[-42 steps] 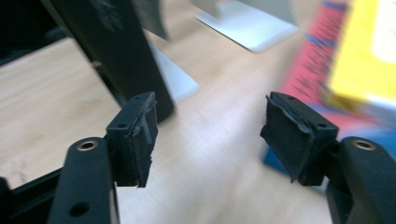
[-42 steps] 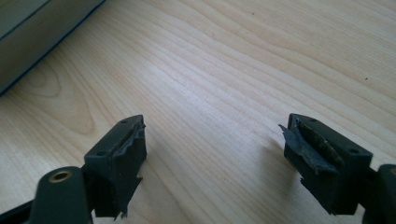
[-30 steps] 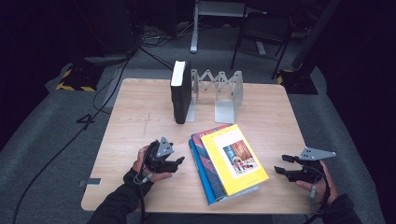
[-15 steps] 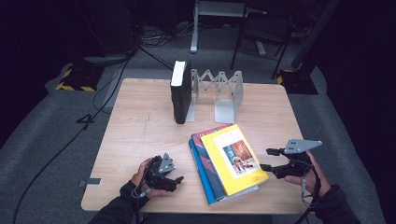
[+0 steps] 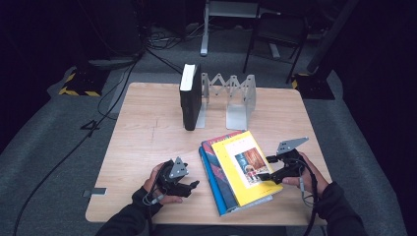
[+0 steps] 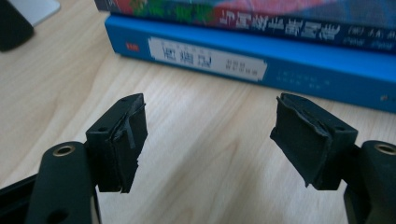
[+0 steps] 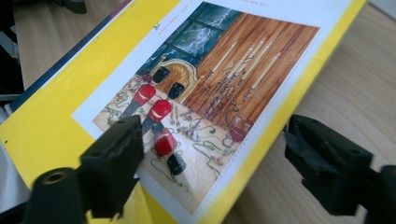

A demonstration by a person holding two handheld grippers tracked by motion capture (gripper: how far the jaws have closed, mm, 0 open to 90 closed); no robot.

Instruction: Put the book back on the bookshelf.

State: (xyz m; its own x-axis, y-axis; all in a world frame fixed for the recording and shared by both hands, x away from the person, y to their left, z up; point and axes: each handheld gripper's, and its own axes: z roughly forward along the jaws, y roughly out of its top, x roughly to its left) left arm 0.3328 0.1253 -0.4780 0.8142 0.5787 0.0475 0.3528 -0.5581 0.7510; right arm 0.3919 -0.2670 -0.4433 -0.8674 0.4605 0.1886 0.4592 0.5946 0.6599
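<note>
Table (image 5: 147, 132), light wood, seen from above.

Rack: a folding metal book stand (image 5: 236, 96) at 12 o'clock on the table. Contents: one black book (image 5: 191, 96), upright in its leftmost bay; the other bays hold nothing.

Stack: three books lying flat at 5 o'clock. Top, a yellow book (image 5: 243, 164) with a painted picture on its cover; beneath it a book with a dark patterned spine (image 6: 280, 21); lowest, a blue book (image 6: 243, 60) (white label on the spine).

Right gripper (image 5: 268, 168): at the stack's 3 o'clock edge, jaws just widened and standing apart, one over the yellow cover, the other beyond its edge over bare wood; nothing grasped.

Left gripper (image 5: 194, 184): at 7 o'clock on the table, near the stack, jaws parted and empty, aimed at the blue spine.
</note>
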